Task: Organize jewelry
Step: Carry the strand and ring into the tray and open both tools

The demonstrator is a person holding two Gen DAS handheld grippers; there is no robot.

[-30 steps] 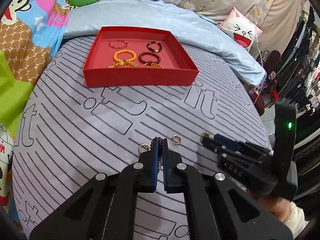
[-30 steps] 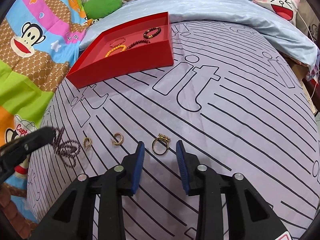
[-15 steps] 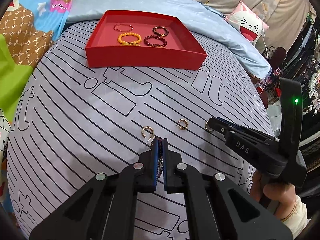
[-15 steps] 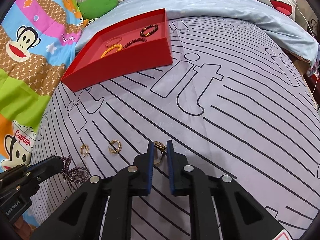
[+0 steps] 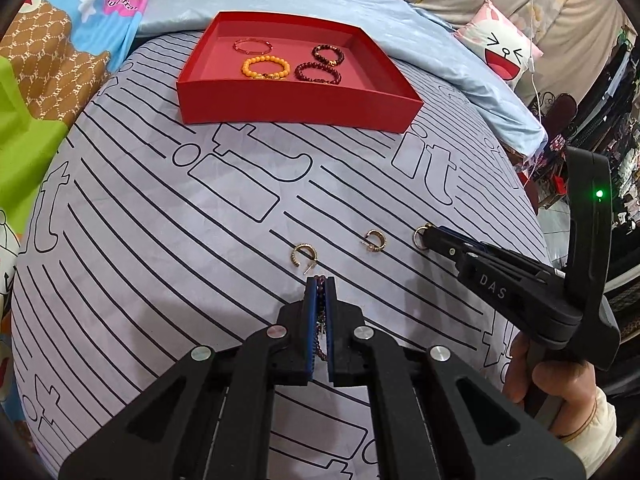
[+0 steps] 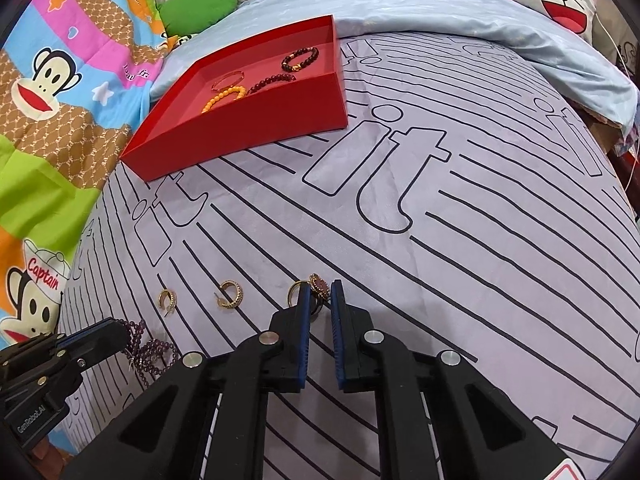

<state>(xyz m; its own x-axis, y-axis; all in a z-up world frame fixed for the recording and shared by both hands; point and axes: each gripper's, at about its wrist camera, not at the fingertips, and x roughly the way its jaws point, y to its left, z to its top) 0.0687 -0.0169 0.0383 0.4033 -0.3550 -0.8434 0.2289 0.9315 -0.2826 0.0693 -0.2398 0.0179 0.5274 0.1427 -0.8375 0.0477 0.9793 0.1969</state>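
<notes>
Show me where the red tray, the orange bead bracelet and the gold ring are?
red tray [image 5: 296, 106]: left wrist view, front outer wall.
orange bead bracelet [image 5: 250, 65]: left wrist view, beads at its left side.
gold ring [image 6: 319, 284]: right wrist view, its ornate top.

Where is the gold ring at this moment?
In the right wrist view, the gold ring sits between the right claw's fingertips on the striped sheet, right of two gold hoop earrings.

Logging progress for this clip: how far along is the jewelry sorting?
Done: four bracelets lie in the red tray. In hand: left gripper shut on a purple bead strand, right gripper shut on a gold ring. Left: two gold earrings on the bedspread.
</notes>
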